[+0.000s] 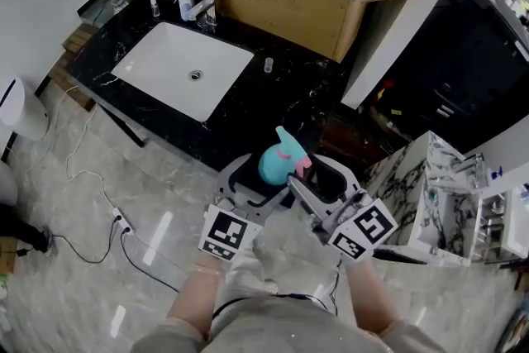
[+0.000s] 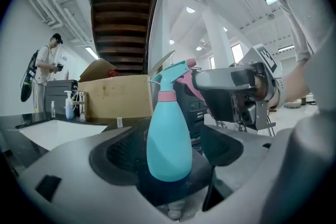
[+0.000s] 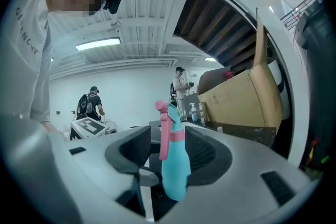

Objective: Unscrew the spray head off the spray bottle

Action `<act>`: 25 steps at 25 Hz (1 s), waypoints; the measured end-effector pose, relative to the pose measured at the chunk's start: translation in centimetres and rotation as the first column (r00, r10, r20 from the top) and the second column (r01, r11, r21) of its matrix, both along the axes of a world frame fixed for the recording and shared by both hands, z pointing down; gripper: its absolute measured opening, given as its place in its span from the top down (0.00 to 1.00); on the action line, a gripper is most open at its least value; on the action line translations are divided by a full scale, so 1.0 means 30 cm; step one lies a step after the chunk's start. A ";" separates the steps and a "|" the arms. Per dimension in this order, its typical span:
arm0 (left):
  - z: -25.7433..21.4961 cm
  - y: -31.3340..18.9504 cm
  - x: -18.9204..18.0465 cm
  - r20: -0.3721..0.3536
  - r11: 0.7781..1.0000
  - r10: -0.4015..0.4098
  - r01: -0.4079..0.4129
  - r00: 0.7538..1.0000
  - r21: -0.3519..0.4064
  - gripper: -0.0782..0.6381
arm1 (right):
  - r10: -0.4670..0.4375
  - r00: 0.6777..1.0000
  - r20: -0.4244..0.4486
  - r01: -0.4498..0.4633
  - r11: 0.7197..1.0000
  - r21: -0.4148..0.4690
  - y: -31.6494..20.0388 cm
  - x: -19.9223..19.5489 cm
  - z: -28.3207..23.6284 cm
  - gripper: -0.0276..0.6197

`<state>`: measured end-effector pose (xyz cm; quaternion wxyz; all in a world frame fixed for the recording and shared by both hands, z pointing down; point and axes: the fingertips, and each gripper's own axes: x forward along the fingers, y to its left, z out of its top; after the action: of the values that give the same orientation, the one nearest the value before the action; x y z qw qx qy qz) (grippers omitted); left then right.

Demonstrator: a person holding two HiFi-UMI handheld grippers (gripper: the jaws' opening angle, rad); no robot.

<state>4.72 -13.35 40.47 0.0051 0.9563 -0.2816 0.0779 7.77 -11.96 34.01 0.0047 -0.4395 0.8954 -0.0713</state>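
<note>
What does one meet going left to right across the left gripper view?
person with a backpack → pump bottle → cardboard box → teal spray bottle → right gripper

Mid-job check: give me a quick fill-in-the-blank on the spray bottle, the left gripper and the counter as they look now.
1. The teal plastic spray bottle carries a spray head whose trigger and collar are coloured ____.
2. The bottle stands ____ the left gripper's open jaws.
3. The open brown cardboard box sits on the black countertop beside the white rectangular ____.

Missing words: pink; between; sink.
</note>
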 end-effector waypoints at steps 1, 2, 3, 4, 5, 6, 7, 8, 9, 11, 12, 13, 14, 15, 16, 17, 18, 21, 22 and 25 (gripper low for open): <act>-0.002 -0.010 0.009 -0.002 1.000 0.008 -0.008 1.000 -0.002 0.38 | -0.001 1.000 -0.005 0.001 1.000 0.002 -0.011 -0.006 -0.004 0.63; 0.001 -0.020 0.019 0.002 1.000 0.014 -0.014 1.000 -0.007 0.38 | -0.002 1.000 -0.010 0.002 1.000 0.003 -0.022 -0.012 -0.006 0.63; 0.009 -0.029 0.027 0.013 1.000 0.020 -0.019 1.000 -0.015 0.38 | -0.002 1.000 -0.015 0.002 1.000 0.004 -0.031 -0.017 -0.008 0.63; 0.020 -0.037 0.035 0.027 0.999 0.024 -0.023 0.999 -0.023 0.38 | -0.003 1.000 -0.019 0.003 1.000 0.004 -0.040 -0.021 -0.008 0.63; 0.030 -0.042 0.042 0.038 0.999 0.029 -0.028 0.999 -0.028 0.38 | -0.003 1.000 -0.022 0.003 1.000 0.003 -0.048 -0.025 -0.007 0.63; 0.037 -0.046 0.048 0.043 0.999 0.035 -0.034 0.998 -0.031 0.38 | -0.003 1.000 -0.026 0.003 1.000 0.002 -0.056 -0.028 -0.006 0.63; 0.040 -0.049 0.055 0.043 0.999 0.042 -0.041 0.998 -0.033 0.38 | -0.003 1.000 -0.030 0.003 1.000 0.000 -0.064 -0.031 -0.005 0.63; 0.042 -0.053 0.062 0.041 0.998 0.051 -0.050 0.998 -0.035 0.38 | -0.002 0.999 -0.035 0.002 1.000 -0.002 -0.072 -0.034 -0.003 0.63; 0.043 -0.056 0.071 0.039 0.998 0.062 -0.060 0.997 -0.035 0.38 | 0.000 0.999 -0.042 0.000 1.000 -0.003 -0.081 -0.036 -0.001 0.63; 0.045 -0.062 0.090 0.033 0.996 0.081 -0.080 0.996 -0.034 0.38 | 0.008 0.998 -0.057 -0.008 1.000 0.002 -0.093 -0.038 -0.001 0.64; 0.046 -0.065 0.097 0.030 0.996 0.086 -0.085 0.996 -0.030 0.38 | 0.014 0.998 -0.064 -0.013 1.000 0.008 -0.097 -0.038 -0.003 0.64; 0.048 -0.068 0.102 0.031 0.996 0.089 -0.088 0.996 -0.022 0.38 | 0.019 0.997 -0.071 -0.018 1.000 0.016 -0.099 -0.039 -0.005 0.66; 0.050 -0.070 0.106 0.033 0.996 0.092 -0.091 0.995 -0.012 0.38 | 0.024 0.997 -0.077 -0.022 0.999 0.024 -0.101 -0.039 -0.009 0.69; 0.052 -0.072 0.111 0.036 0.995 0.095 -0.095 0.995 -0.001 0.38 | 0.027 0.996 -0.083 -0.025 0.999 0.031 -0.103 -0.040 -0.011 0.71; 0.054 -0.073 0.116 0.039 0.995 0.098 -0.098 0.994 0.008 0.38 | 0.030 0.996 -0.089 -0.026 0.999 0.036 -0.105 -0.040 -0.013 0.72; 0.055 -0.073 0.122 0.038 0.995 0.100 -0.101 0.994 0.015 0.38 | 0.030 0.995 -0.095 -0.027 0.999 0.039 -0.105 -0.038 -0.013 0.74; 0.056 -0.072 0.126 0.032 0.995 0.102 -0.102 0.994 0.019 0.38 | 0.029 0.995 -0.099 -0.025 0.999 0.039 -0.105 -0.035 -0.012 0.76; 0.058 -0.071 0.126 0.015 0.993 0.114 -0.115 0.993 0.015 0.39 | 0.008 0.995 -0.094 -0.004 0.999 0.038 -0.105 -0.028 -0.014 0.79; 0.056 -0.075 0.126 0.015 0.992 0.121 -0.122 0.992 0.014 0.39 | -0.006 0.996 -0.091 0.009 0.999 0.040 -0.107 -0.027 -0.015 0.79; 0.049 -0.078 0.125 0.018 0.990 0.141 -0.141 0.990 0.016 0.39 | -0.076 0.994 -0.081 0.079 0.996 0.033 -0.109 -0.023 -0.013 0.82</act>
<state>8.47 -15.68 41.94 -0.0110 0.9732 -0.2139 0.0839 7.07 -15.22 33.62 -0.0259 -0.4065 0.9125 -0.0377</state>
